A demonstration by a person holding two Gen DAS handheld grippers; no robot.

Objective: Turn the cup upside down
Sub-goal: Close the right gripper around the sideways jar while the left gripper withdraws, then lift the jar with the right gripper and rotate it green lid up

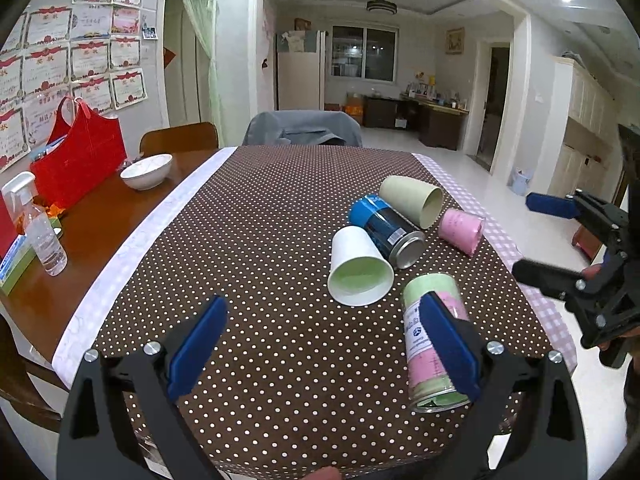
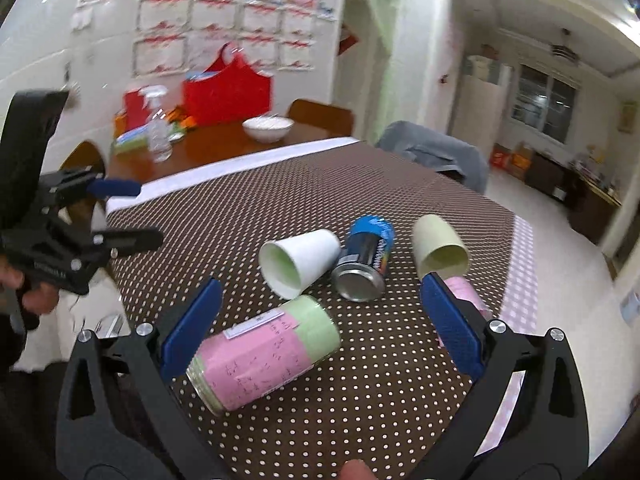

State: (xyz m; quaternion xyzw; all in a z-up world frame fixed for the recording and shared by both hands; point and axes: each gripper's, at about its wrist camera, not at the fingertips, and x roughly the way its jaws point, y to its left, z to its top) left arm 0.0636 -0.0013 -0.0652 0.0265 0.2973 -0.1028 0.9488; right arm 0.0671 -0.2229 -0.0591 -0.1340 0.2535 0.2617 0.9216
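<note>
Tablecloth [image 1: 256, 240], brown with white polka dots, is covering a wooden table [image 1: 100, 216] in a tiled dining room. White paper cup [image 1: 359, 266] is lying on its side mid-cloth, pale green inside, touching a blue can [image 1: 386, 229]. Green cup [image 1: 412, 200], pink cup [image 1: 460, 230] and labelled can [image 1: 434, 340] are lying nearby. Left gripper [image 1: 324, 344] and right gripper [image 2: 320, 332] are both hovering with jaws spread, holding nothing.

No legible text; print on blue can [image 2: 366, 254], wall certificates [image 1: 52, 64] unreadable
</note>
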